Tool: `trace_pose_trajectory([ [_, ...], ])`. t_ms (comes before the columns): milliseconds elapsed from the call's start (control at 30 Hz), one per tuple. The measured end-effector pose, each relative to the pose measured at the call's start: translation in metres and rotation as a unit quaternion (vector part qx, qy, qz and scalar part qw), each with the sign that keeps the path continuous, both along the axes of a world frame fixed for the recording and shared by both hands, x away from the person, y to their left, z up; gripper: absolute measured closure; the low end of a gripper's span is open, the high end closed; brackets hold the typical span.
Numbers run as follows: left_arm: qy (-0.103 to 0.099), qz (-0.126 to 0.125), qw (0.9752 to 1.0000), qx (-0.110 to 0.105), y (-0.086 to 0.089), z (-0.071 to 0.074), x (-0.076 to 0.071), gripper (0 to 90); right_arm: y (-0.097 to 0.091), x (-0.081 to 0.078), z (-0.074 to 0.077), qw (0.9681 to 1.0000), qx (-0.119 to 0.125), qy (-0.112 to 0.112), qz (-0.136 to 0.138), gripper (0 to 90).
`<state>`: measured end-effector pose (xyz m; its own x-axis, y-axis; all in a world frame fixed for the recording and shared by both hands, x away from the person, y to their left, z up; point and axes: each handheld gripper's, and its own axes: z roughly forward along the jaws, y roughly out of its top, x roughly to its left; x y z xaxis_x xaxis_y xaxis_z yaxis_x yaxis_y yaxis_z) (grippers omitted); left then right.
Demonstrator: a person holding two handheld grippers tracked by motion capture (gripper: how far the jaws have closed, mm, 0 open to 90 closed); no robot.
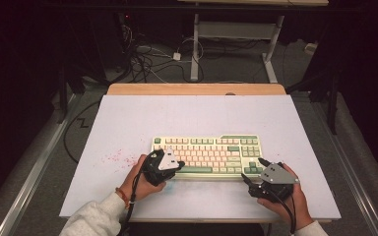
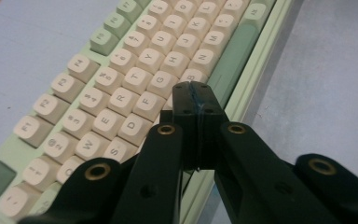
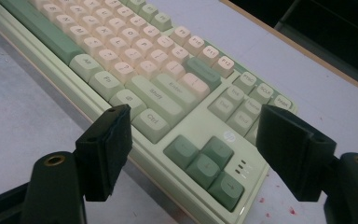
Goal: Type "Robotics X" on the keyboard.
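Pale-green keyboard (image 1: 206, 155) — cream keys, darker green spacebar, arrows — flat on table (image 1: 128, 123).

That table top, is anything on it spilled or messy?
Yes. Small red specks are scattered on the white table left of the keyboard, like dried splatter, and a few more lie by its right corner in the right gripper view. The keyboard itself sits straight and looks intact.

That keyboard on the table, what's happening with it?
A person holds a two-jaw gripper in each hand over a cream and green keyboard on a white table. The left gripper, jaws shut with nothing between them, points down at the letter keys like a fingertip. The right gripper waits with jaws open above the arrow keys at the keyboard's right end.
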<state>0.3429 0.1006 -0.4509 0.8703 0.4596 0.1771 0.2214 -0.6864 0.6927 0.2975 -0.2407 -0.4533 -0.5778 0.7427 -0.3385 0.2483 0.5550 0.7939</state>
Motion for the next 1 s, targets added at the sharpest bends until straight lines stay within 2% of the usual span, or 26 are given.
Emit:
trace_pose_trajectory([
  [267,0.009,-0.012,0.9998,0.016,-0.013,-0.004,0.003,87.0,0.000,0.000,-0.001,1.0000,-0.001,0.001,0.002,26.9],
  [667,0.015,-0.020,0.9994,0.023,-0.025,-0.006,0.008,86.7,0.001,0.000,-0.002,1.0000,-0.004,0.004,0.004,26.9],
  [1000,0.006,-0.019,0.9996,0.022,-0.025,-0.002,0.008,86.5,0.001,0.000,-0.002,1.0000,-0.007,0.004,0.006,27.0],
])
